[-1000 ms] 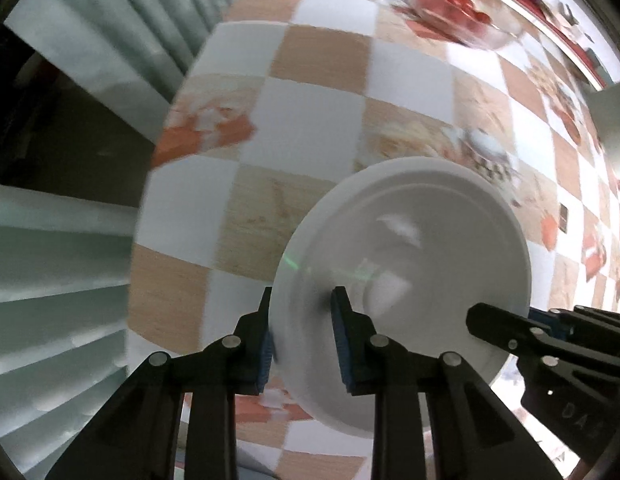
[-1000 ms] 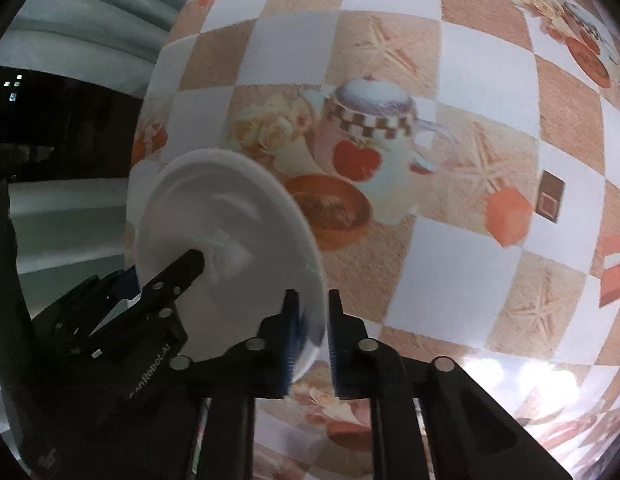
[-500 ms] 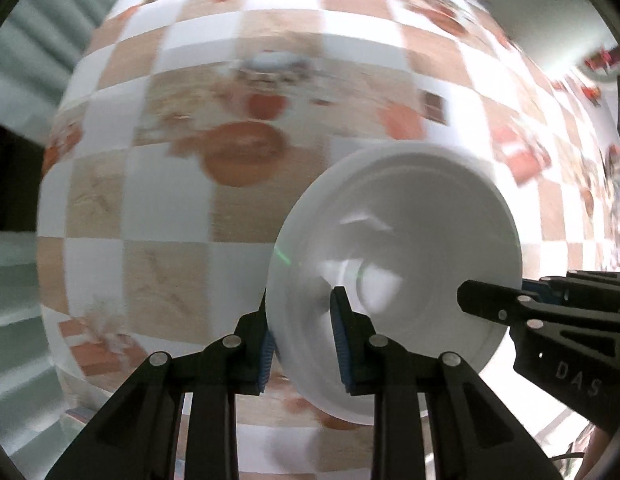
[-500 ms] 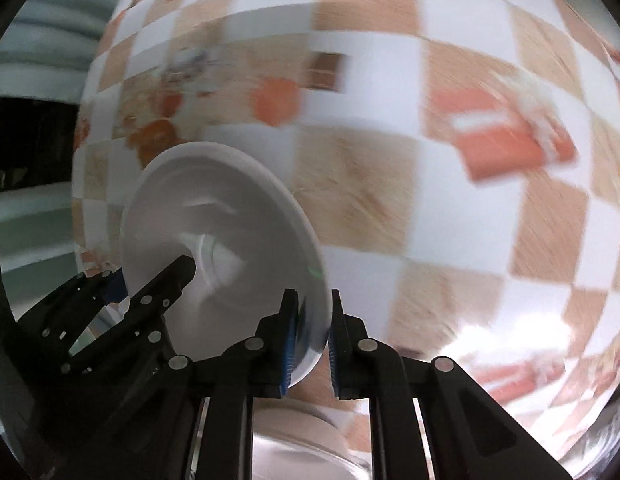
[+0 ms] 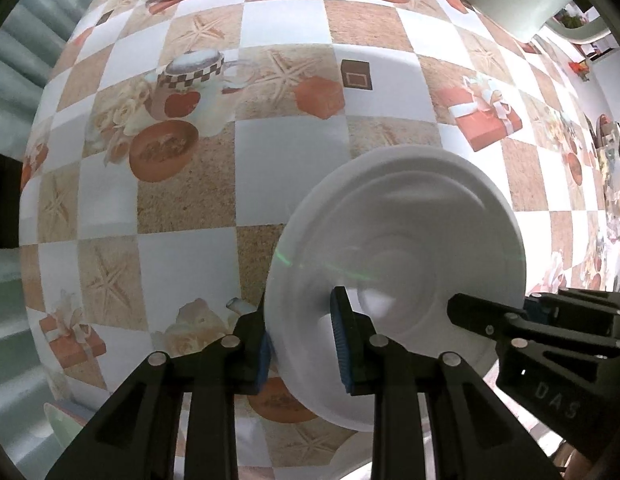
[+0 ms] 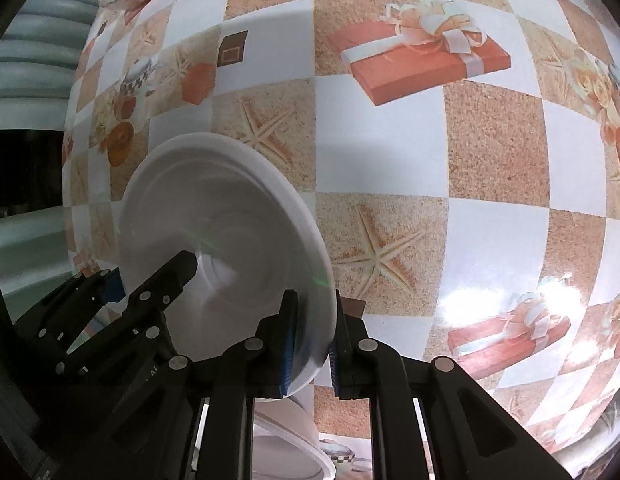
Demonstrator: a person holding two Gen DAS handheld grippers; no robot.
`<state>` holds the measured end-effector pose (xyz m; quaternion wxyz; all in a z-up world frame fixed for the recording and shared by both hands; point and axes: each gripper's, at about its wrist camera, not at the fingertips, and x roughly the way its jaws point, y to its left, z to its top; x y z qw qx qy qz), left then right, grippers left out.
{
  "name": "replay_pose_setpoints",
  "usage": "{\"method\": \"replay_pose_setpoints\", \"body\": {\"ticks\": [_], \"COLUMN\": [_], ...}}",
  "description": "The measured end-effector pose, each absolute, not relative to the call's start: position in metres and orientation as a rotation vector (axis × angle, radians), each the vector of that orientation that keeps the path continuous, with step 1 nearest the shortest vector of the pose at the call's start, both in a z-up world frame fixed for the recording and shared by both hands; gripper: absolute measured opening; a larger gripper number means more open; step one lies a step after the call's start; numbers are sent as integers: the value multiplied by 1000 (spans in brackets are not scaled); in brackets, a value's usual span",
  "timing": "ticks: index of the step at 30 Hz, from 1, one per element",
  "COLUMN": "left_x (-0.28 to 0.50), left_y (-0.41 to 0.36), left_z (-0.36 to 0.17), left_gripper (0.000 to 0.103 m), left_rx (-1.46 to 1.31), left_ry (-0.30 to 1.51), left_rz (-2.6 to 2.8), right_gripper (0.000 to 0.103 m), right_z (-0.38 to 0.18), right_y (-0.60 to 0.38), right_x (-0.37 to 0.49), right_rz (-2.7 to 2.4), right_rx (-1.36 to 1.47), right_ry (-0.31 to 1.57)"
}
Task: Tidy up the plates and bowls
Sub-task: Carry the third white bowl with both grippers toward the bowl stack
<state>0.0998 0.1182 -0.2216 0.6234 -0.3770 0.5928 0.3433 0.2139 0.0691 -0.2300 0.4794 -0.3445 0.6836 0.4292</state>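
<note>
Right wrist view, second white dish (image 6: 294, 452), below held plate (image 6: 226, 240)

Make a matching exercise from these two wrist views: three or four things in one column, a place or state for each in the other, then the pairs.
Things:
1. white plate
2. left tool
3. right tool
4. second white dish

Places or states:
A. clamps the plate's right rim
B. low in the right wrist view, beneath the tool
C. held tilted above the tablecloth
D. clamps the plate's left rim

Pairs: 1-C, 2-D, 3-A, 4-B
</note>
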Motion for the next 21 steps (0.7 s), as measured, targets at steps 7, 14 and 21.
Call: {"method": "replay_pose_setpoints", "body": {"ticks": [7,14,21], "left_x": [88,89,83], "left_y": [114,90,64], "left_z": [-184,-140,-113], "left_gripper": [29,29,29], "left_rx": [-810,-761,-715], "left_ry": [1325,1279,1274], "left_rz": [826,831,802], "right_gripper": [15,15,15], "right_z": [-199,-160,-132], "right_y": [66,56,24], "right_x": [232,234,222], "right_rz": [1079,1116,1110], "right_rx": [-804,-785,-776], "right_ry": [1644,1593,1579]}}
